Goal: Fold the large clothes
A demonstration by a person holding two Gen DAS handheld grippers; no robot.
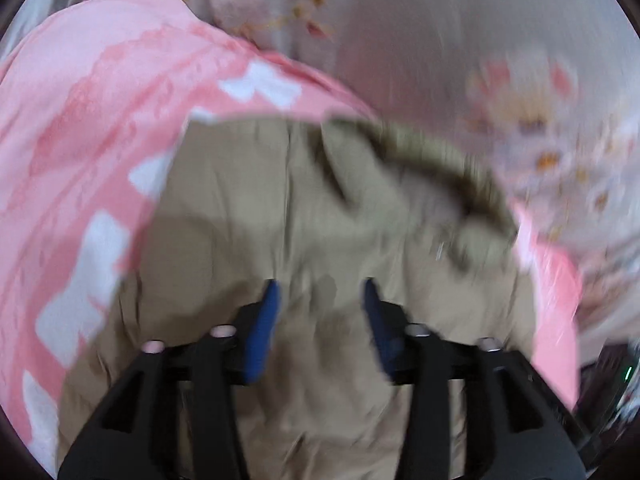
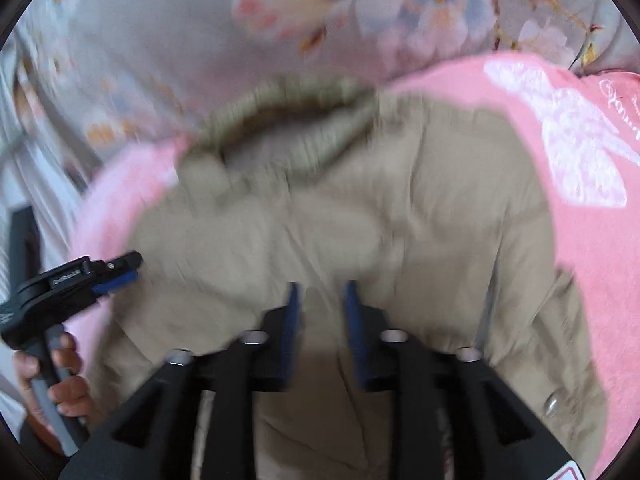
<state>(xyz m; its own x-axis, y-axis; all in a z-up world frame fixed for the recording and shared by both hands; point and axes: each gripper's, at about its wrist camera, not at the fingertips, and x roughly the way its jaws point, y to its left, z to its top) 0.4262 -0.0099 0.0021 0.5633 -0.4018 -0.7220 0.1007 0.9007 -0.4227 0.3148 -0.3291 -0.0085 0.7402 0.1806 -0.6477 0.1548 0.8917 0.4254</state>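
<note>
- Right gripper (image 2: 322,292) hovers over a beige jacket (image 2: 360,208), blue-padded jaws apart with nothing between them.
- The jacket, ribbed collar (image 2: 280,100) uppermost, lies on a pink blanket (image 2: 580,240) over floral bedding (image 2: 160,40).
- At left, a hand (image 2: 60,380) holds the left gripper (image 2: 120,272).

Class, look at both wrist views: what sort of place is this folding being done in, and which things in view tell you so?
Probably a bedroom at home, with the folding done on a bed. A khaki jacket lies on a pink blanket with white shapes, and behind it is soft flower-printed bedding. Nothing shows a bare table or workbench.
</note>
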